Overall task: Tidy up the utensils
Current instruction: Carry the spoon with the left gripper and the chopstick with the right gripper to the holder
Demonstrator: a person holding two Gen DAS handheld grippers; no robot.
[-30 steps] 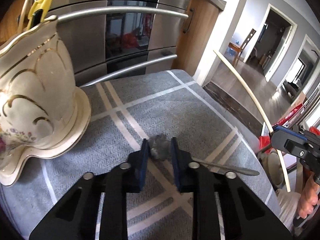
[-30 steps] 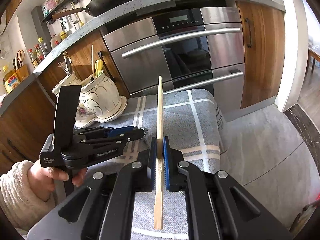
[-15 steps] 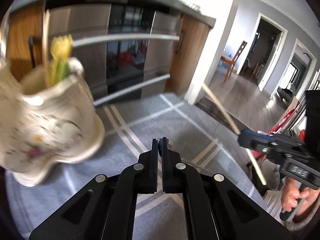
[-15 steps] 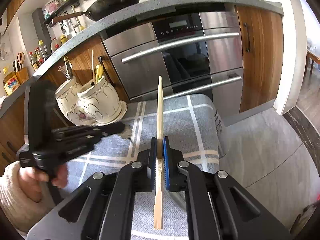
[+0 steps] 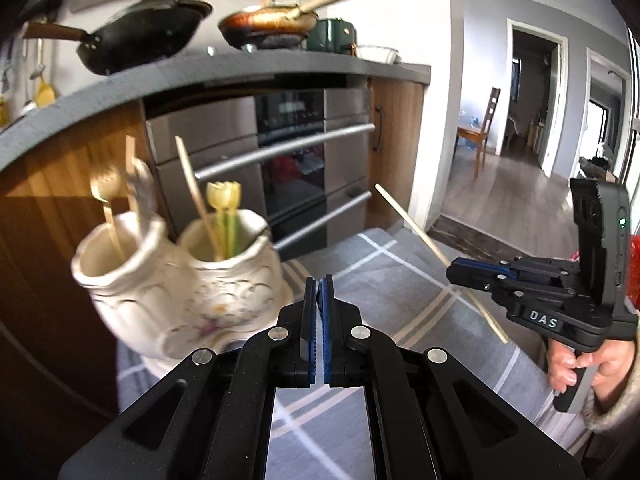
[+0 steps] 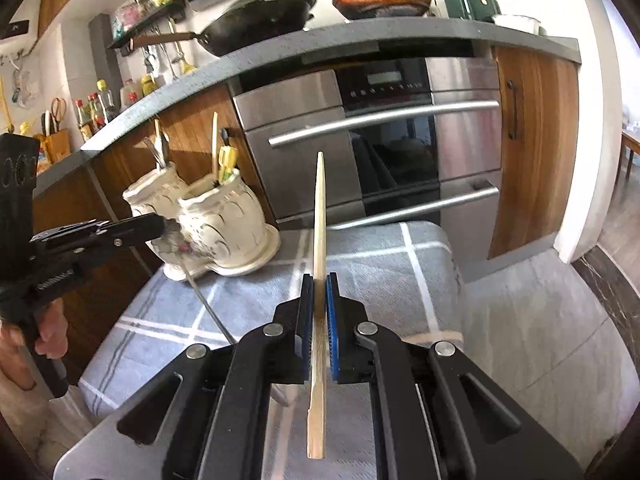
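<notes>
Over the grey plaid cloth (image 6: 400, 264), the right gripper (image 6: 319, 300) has its jaws pinching a flat pale wooden chopstick (image 6: 320, 208), pointing twelve o'clock. At nine o'clock, the left gripper (image 6: 162, 226), jaws pressed together, pinches a thin metal spoon (image 6: 204, 300) beside glossy cream scalloped ceramic holders (image 6: 224, 216).

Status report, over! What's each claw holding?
Left claw shut on dangling spoon. Right claw shut on chopstick. Holder ahead, nothing blocking.

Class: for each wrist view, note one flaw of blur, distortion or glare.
Left wrist view: the cream holders are smeared by motion blur, and the counter edge bows. Right wrist view: sharper, yet the oven handle curves, and sunlight glares on the chopstick.
</notes>
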